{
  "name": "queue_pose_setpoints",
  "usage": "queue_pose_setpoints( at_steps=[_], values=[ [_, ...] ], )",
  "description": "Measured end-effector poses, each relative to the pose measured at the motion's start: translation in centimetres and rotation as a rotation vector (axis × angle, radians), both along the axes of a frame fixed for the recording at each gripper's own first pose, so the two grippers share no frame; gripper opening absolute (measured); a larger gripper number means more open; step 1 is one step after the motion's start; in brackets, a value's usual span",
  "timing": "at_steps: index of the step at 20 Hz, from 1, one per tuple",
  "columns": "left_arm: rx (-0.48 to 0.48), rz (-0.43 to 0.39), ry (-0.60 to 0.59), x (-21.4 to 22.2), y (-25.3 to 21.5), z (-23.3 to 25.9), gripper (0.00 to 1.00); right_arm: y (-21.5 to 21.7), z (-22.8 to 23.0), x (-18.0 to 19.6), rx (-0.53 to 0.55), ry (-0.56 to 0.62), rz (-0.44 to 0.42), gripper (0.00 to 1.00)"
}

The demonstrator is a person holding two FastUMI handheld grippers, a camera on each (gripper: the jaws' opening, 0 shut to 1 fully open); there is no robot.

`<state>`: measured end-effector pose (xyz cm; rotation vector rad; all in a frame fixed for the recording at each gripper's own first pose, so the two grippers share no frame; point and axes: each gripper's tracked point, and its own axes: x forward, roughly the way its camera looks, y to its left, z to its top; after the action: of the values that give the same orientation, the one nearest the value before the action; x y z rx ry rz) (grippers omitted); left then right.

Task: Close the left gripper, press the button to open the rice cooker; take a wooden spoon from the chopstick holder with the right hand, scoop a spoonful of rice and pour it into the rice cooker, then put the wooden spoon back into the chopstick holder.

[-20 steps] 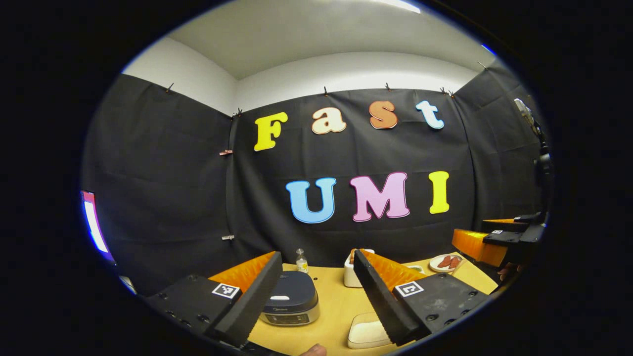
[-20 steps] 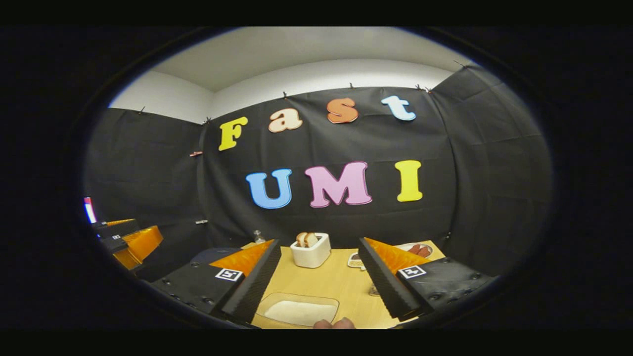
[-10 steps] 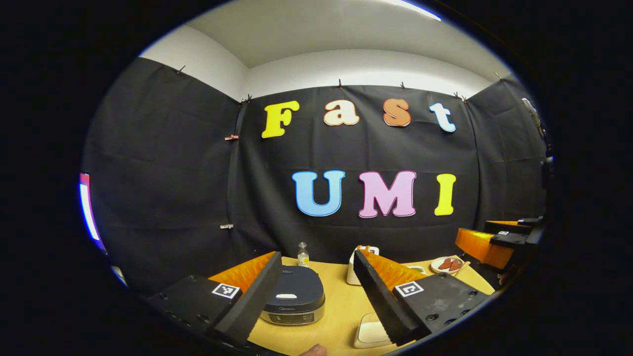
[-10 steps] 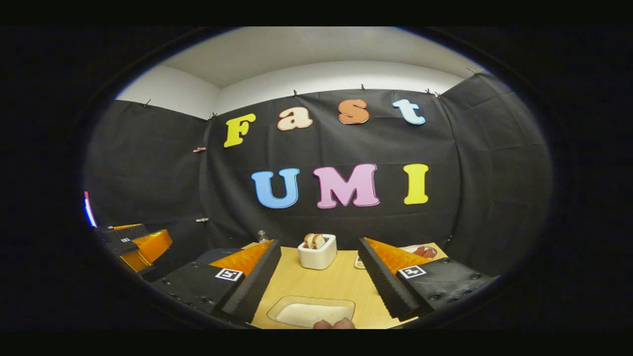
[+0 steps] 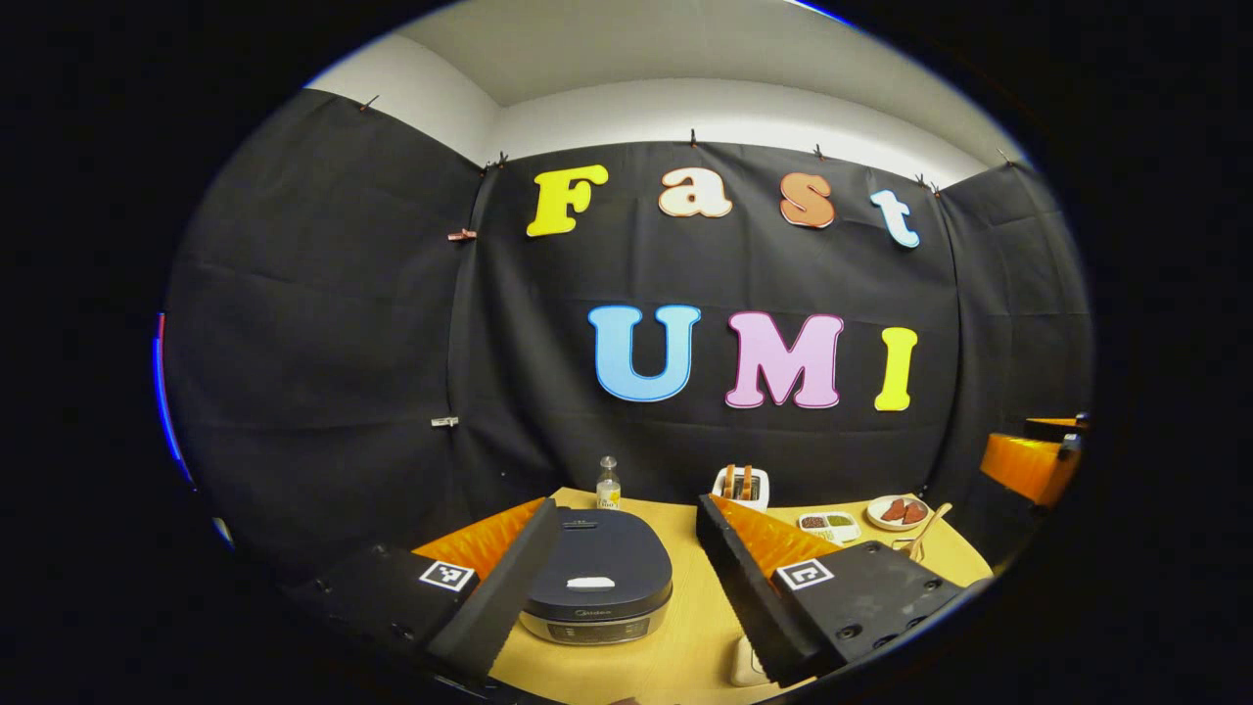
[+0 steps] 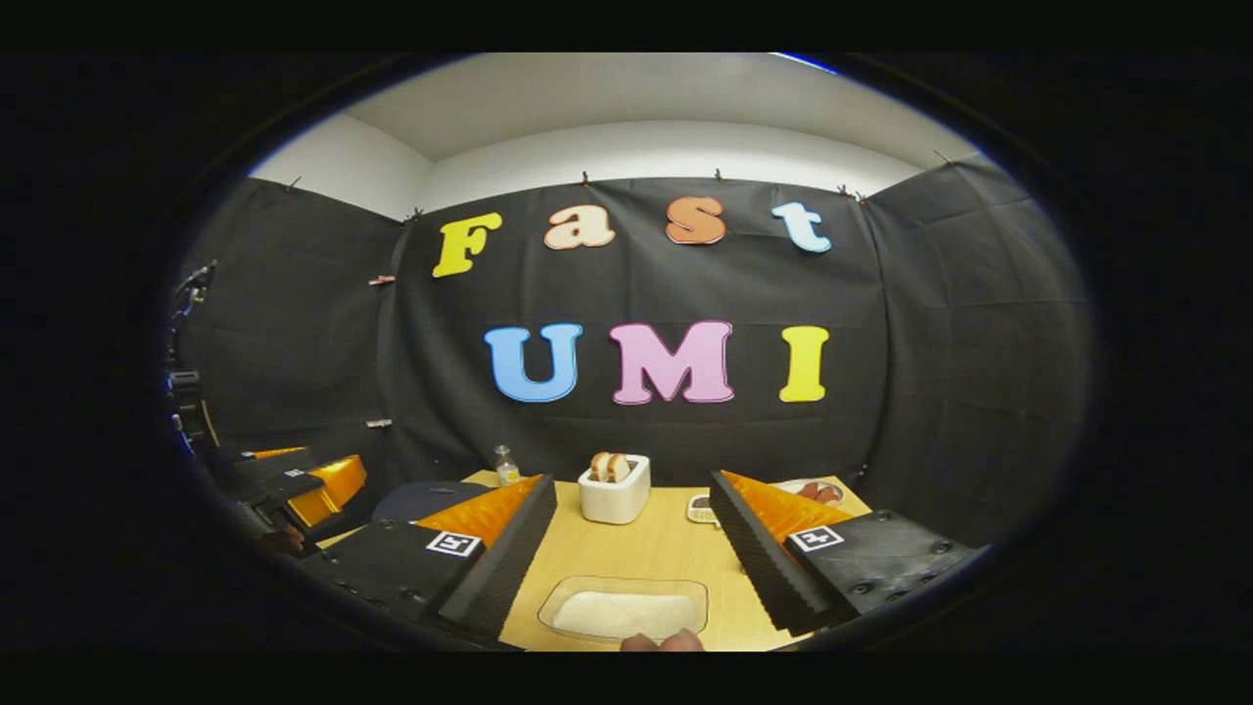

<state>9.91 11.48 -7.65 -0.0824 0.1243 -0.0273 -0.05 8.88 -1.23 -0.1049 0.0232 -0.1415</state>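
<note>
We are holding both tongs level above the bench (image 5: 685,627), the left tongs (image 5: 622,587) gaping wide and empty over the closed rice cooker (image 5: 597,583), the right tongs (image 6: 631,558) equally wide and empty above the rice tray (image 6: 624,612).

Both cameras look forward over the desk (image 5: 685,627) toward the booth's back wall, each from above the near edge. The left gripper view sits toward the left side, close over the rice cooker (image 5: 599,573) — it faces slightly rightward. The right gripper view looks from nearer the middle, with the rice tray (image 6: 626,609) just below. Both share the white holder (image 6: 615,490), the small bottle (image 5: 608,485) and the far edge.
</note>
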Motion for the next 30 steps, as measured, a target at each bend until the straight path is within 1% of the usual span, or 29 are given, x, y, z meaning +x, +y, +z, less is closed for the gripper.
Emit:
queue_pose_setpoints(
  at_steps=[1, 2, 3, 4, 5, 6, 9, 10, 11, 12, 13, 14, 17, 18, 19, 20, 24, 26, 27, 29, 30],
  values=[
    [-0.005, 0.002, 0.007, 0.7, 0.4, -0.7, 0.95, 0.2, -0.2, -0.4, -0.013, 0.008, -0.005, 0.98],
    [-0.007, 0.005, 0.017, 1.3, 0.7, -1.3, 0.92, 0.3, -0.3, -0.7, -0.025, 0.014, -0.011, 1.00],
    [-0.006, 0.011, 0.030, 1.9, 1.0, -2.2, 0.90, 0.2, -0.2, -0.9, -0.034, 0.017, -0.019, 0.98],
    [-0.004, 0.016, 0.045, 2.6, 1.2, -3.0, 0.86, 0.2, -0.1, -1.1, -0.032, 0.021, -0.026, 1.00],
    [-0.007, 0.014, 0.062, 3.1, 0.9, -4.0, 0.82, 0.3, -0.1, -1.1, -0.030, 0.022, -0.030, 0.98],
    [-0.004, 0.018, 0.082, 3.7, 0.9, -5.0, 0.72, 0.4, -0.2, -1.1, -0.033, 0.025, -0.032, 0.98],
    [0.003, 0.017, 0.178, 5.5, 0.4, -9.0, 0.51, 0.7, -0.1, -0.9, -0.048, 0.031, -0.026, 0.98],
    [0.007, 0.039, 0.203, 6.2, 0.9, -9.8, 0.38, 0.7, 0.0, -0.8, -0.049, 0.031, -0.023, 0.98],
    [0.014, 0.069, 0.221, 7.2, 1.7, -10.3, 0.32, 0.8, -0.2, -0.8, -0.050, 0.037, -0.020, 0.98],
    [0.021, 0.095, 0.239, 7.8, 2.3, -10.9, 0.23, 0.9, -0.5, -0.8, -0.050, 0.045, -0.018, 1.00],
    [0.021, 0.110, 0.263, 8.2, 2.4, -11.9, 0.18, 0.9, -0.7, -0.8, -0.051, 0.051, -0.016, 0.99],
    [0.012, 0.107, 0.284, 8.6, 2.3, -12.5, 0.15, 1.0, -0.7, -0.7, -0.053, 0.055, -0.013, 0.98],
    [-0.017, 0.092, 0.316, 9.9, 1.6, -14.1, 0.09, 1.1, -0.9, -0.4, -0.058, 0.063, -0.004, 0.99],
    [-0.011, 0.095, 0.324, 10.5, 1.7, -14.5, 0.08, 1.2, -0.9, -0.4, -0.058, 0.065, -0.001, 0.94],
    [-0.004, 0.098, 0.339, 10.7, 1.8, -15.2, 0.07, 1.2, -0.9, -0.3, -0.060, 0.067, 0.001, 0.94],
    [-0.004, 0.101, 0.356, 11.0, 1.8, -15.8, 0.07, 1.2, -0.9, -0.3, -0.062, 0.068, 0.003, 0.99],
    [-0.026, 0.102, 0.479, 11.0, 1.2, -19.7, 0.05, 1.2, -1.2, -0.2, -0.063, 0.078, 0.007, 0.98],
    [0.010, 0.129, 0.492, 10.9, 1.8, -21.2, 0.05, 1.3, -1.2, -0.1, -0.065, 0.079, 0.011, 0.99],
    [0.035, 0.129, 0.468, 10.9, 1.6, -20.7, 0.05, 1.2, -1.2, -0.1, -0.067, 0.079, 0.013, 0.99],
    [0.085, 0.128, 0.460, 10.8, 1.6, -21.0, 0.05, 1.2, -1.6, -0.1, -0.064, 0.087, 0.013, 0.99],
    [0.087, 0.134, 0.466, 10.8, 1.6, -21.1, 0.05, 1.2, -1.8, -0.1, -0.059, 0.093, 0.013, 0.98]
  ],
)
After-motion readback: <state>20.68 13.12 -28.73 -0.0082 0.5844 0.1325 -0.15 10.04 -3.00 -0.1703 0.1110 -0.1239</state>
